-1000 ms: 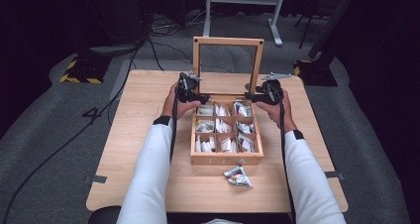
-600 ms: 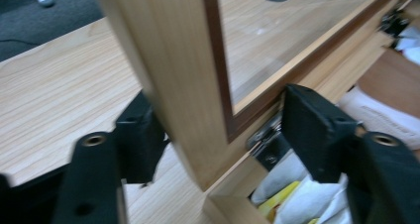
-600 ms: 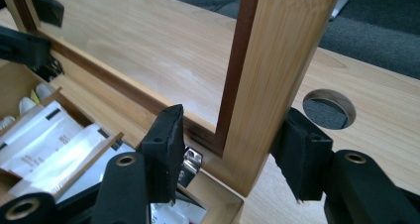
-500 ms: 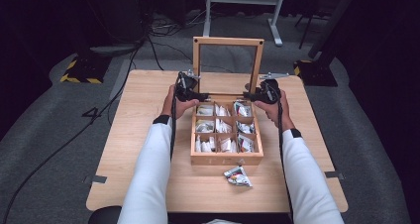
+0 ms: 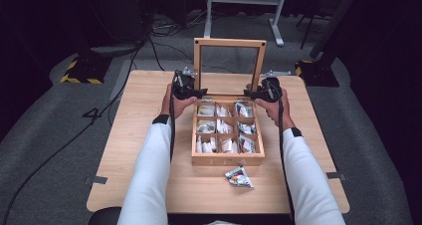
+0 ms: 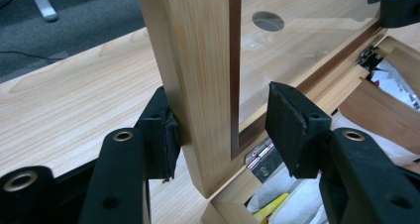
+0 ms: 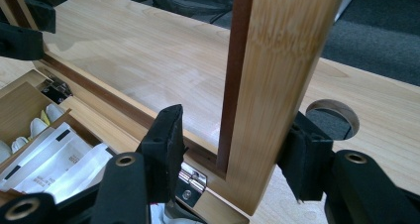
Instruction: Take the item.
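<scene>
High view, two hand-held grippers (image 5: 199,92) (image 5: 251,92), one lid (image 5: 229,43)

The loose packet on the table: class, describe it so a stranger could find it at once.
On the wooden table, find the open compartment box. Just in front of its near wall, toward the person, lies the loose packet. Unlike the other sachets, it lies outside the box.

The upright glass-paned wooden lid (image 6: 203,85) ran off the top edge in both gripper views. Print on the white paper sachets (image 7: 64,154) was too small to read. The loose foil packets (image 5: 238,176) stayed indistinct in the high view.
</scene>
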Demonstrator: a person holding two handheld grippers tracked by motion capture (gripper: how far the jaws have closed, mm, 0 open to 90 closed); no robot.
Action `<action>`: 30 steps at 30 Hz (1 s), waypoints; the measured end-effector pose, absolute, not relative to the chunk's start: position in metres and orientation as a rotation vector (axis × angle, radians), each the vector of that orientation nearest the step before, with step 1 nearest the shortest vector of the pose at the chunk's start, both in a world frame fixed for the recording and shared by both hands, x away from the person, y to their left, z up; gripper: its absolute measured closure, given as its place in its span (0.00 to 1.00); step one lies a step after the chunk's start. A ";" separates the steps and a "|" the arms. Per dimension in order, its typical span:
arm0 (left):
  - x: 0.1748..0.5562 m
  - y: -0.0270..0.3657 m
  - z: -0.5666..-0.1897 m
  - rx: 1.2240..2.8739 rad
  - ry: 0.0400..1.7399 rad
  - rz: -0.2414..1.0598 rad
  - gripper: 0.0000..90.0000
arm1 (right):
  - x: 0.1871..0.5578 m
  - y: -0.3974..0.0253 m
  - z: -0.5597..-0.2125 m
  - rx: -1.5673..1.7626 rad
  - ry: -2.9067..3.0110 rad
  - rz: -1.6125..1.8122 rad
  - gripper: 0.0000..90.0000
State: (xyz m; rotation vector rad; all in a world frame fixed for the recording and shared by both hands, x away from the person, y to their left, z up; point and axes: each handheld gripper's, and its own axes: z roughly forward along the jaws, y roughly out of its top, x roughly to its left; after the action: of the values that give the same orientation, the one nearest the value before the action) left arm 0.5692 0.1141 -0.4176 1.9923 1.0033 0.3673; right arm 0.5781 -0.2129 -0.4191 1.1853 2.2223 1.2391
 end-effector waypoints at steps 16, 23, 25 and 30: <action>0.553 0.114 -0.400 1.986 0.977 0.412 0.57 | 0.562 -0.218 -0.409 1.177 2.178 1.292 0.56; 0.543 0.113 -0.400 1.965 0.985 0.407 0.55 | 0.552 -0.224 -0.404 1.159 2.173 1.302 0.57; 0.541 0.114 -0.399 1.967 0.977 0.408 0.54 | 0.550 -0.223 -0.403 1.153 2.179 1.293 0.56; 0.537 0.117 -0.398 1.955 0.977 0.407 0.54 | 0.546 -0.223 -0.403 1.147 2.176 1.295 0.56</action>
State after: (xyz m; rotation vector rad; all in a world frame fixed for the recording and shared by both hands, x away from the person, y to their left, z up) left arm 0.5374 0.1167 -0.3984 1.9552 0.9766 0.4065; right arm 0.5463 -0.2234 -0.4027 1.1467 2.1755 1.2953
